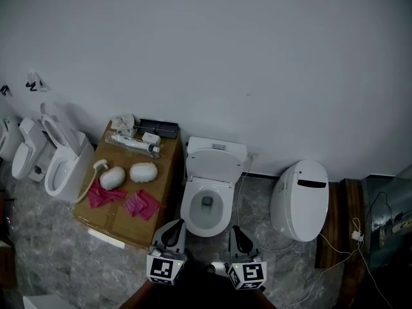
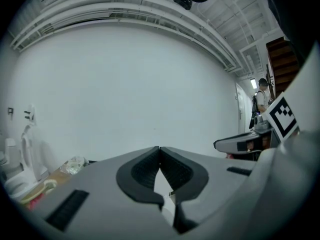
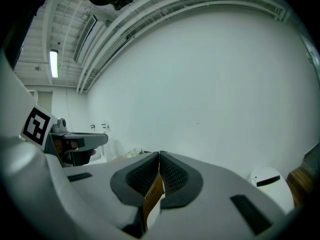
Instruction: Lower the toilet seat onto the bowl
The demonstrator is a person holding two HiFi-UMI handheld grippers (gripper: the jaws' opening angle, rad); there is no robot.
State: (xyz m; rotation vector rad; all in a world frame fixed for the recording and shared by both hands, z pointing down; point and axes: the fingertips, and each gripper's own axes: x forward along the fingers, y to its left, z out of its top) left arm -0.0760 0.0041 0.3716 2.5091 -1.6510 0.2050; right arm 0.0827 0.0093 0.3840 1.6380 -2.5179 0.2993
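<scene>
Head view gives me two, left tool [image 1: 178, 224] and right tool [image 1: 236, 229], both clenched empty, near the bowl [image 1: 191, 216]; one toilet seat [image 1: 215, 164] stands raised behind it. Only left gripper view shows a person [image 2: 260, 102].

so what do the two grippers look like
The left gripper and right gripper match: smooth grey bodies, with black ribbed pads lining the jaws. Each carries a white cube printed with black square markers.
</scene>
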